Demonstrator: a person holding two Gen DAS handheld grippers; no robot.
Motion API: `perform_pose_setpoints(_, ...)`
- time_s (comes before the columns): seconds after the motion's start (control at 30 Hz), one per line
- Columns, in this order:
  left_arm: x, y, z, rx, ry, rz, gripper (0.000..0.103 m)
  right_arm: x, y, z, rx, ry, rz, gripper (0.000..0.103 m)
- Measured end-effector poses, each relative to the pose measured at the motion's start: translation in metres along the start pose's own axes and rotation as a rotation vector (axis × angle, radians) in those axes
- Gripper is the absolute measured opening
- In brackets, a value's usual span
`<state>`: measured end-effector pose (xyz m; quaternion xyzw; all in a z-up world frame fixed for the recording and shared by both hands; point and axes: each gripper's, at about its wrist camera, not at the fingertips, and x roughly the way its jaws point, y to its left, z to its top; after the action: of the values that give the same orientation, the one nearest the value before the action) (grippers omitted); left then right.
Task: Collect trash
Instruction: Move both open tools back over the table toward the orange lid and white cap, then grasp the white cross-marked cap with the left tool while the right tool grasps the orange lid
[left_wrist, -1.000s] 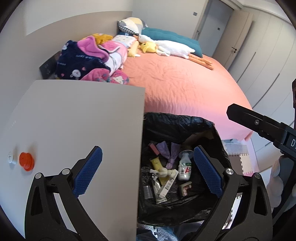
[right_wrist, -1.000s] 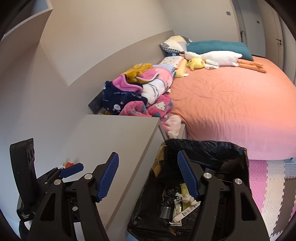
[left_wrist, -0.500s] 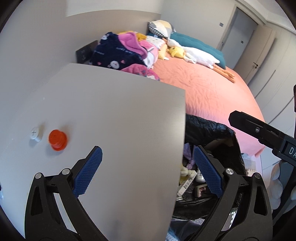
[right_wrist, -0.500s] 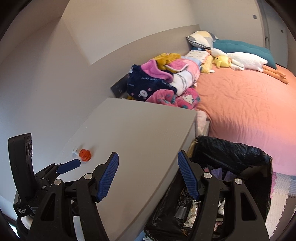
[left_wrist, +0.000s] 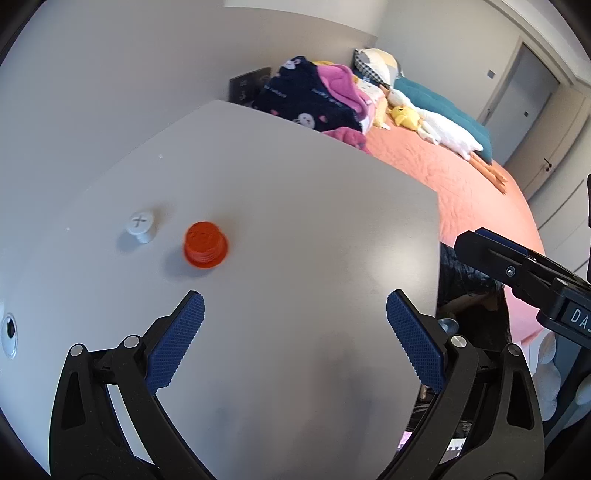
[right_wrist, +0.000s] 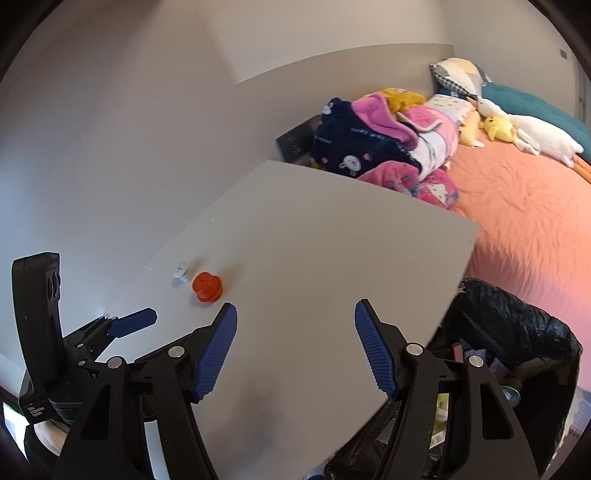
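An orange threaded cap (left_wrist: 205, 248) sits upright beside a white cap (left_wrist: 140, 225).

Left gripper (left_wrist: 295, 314): jaws spread wide, nothing between the blue pads, angled downward. Right gripper (right_wrist: 295, 325): likewise wide apart, empty, alongside and to the left gripper's right.

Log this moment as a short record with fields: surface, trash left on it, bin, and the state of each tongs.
surface: grey tabletop beside the bed
trash left: orange cap and white cap, apart, side by side
bin: black-lined trash bin at the table's right edge, litter inside
left tongs: open, empty, above the table, nearest the orange cap
right tongs: open, empty, above the table
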<state>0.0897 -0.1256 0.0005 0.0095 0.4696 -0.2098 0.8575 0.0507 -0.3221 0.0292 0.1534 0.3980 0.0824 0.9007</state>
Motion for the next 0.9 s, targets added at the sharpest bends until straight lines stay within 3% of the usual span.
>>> perform_pose_setpoints(0.5, 0.003, 0.082, -0.009, -0.149, -0.020, 0.122, 0.095, 0.072, 0.059, 0.005, -0.126, 0.079, 0.064, 0.067)
perform_pose_setpoints(0.77, 0.019, 0.114, -0.001, -0.161, -0.013, 0.157, 0.075, 0.112, 0.078, 0.005, -0.178, 0.127, 0.077, 0.067)
perform_pose_setpoints(0.9, 0.028, 0.130, 0.005, -0.177, -0.007, 0.170, 0.072, 0.129, 0.088, 0.002, -0.204, 0.154, 0.086, 0.067)
